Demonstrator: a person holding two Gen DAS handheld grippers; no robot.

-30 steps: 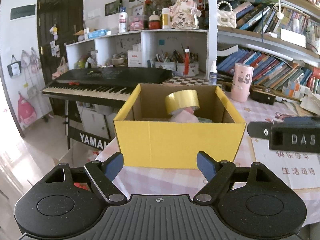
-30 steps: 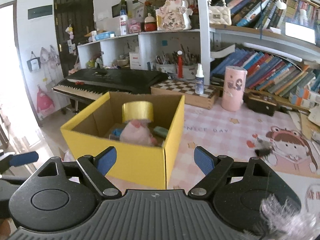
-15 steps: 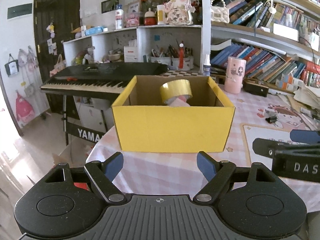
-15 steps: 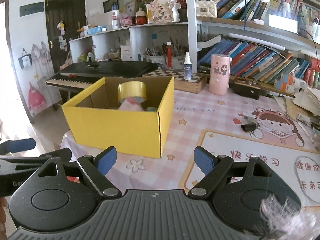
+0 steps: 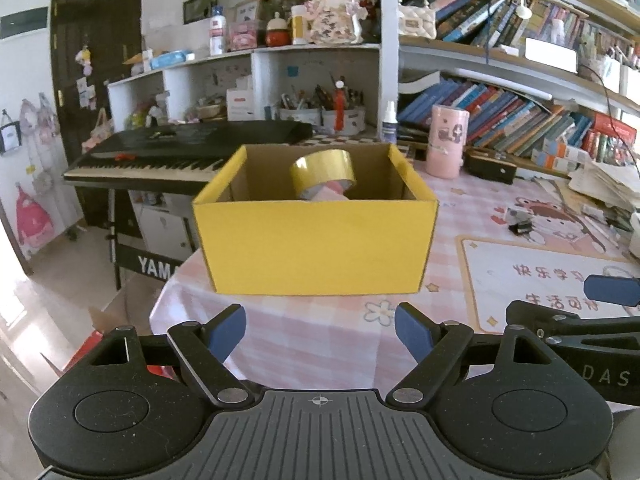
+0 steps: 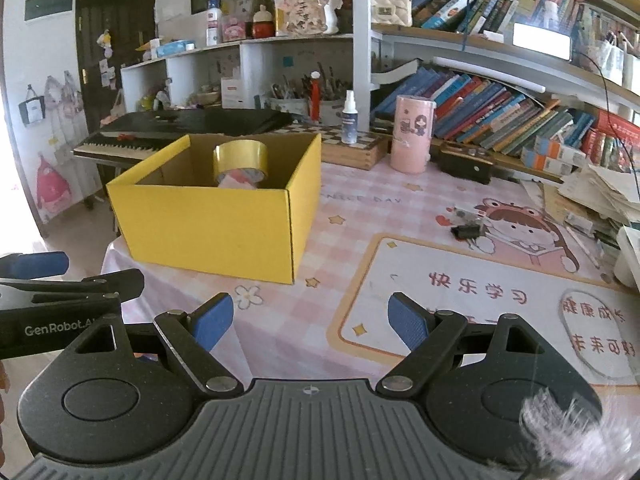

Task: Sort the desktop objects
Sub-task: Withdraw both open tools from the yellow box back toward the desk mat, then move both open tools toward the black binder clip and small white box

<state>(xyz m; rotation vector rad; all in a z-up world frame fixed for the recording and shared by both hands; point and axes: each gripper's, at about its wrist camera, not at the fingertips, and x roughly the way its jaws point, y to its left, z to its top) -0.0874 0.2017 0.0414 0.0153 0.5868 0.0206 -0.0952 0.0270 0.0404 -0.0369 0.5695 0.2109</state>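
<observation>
**Both grippers empty, box already holding the tape**

Left wrist view: my left gripper [image 5: 320, 330] hangs just short of the yellow cardboard box [image 5: 316, 252], its jaws opening with nothing between them, only checked tablecloth [image 5: 312, 344] beneath. Inside the box a roll of gold tape [image 5: 323, 169] leans upright on something pink I cannot identify. To the right of the box, well apart, a small dark clip-like object [image 5: 520, 227] lies on the cartoon mat [image 5: 532, 272].

Right wrist view: my right gripper [image 6: 310, 322] stands wide and empty, nearer than the box's right corner [image 6: 290, 236]. The dark object [image 6: 466, 231] sits well to the right of the box; it looks like the remaining loose piece, though I cannot tell what it is.

Risks, as I judge them: the two grippers sit close beside each other, so a sideways reach could knock them together. The box stands near the table edge on its left side; a bump could push it off. The small object may slip from wide jaws.
</observation>
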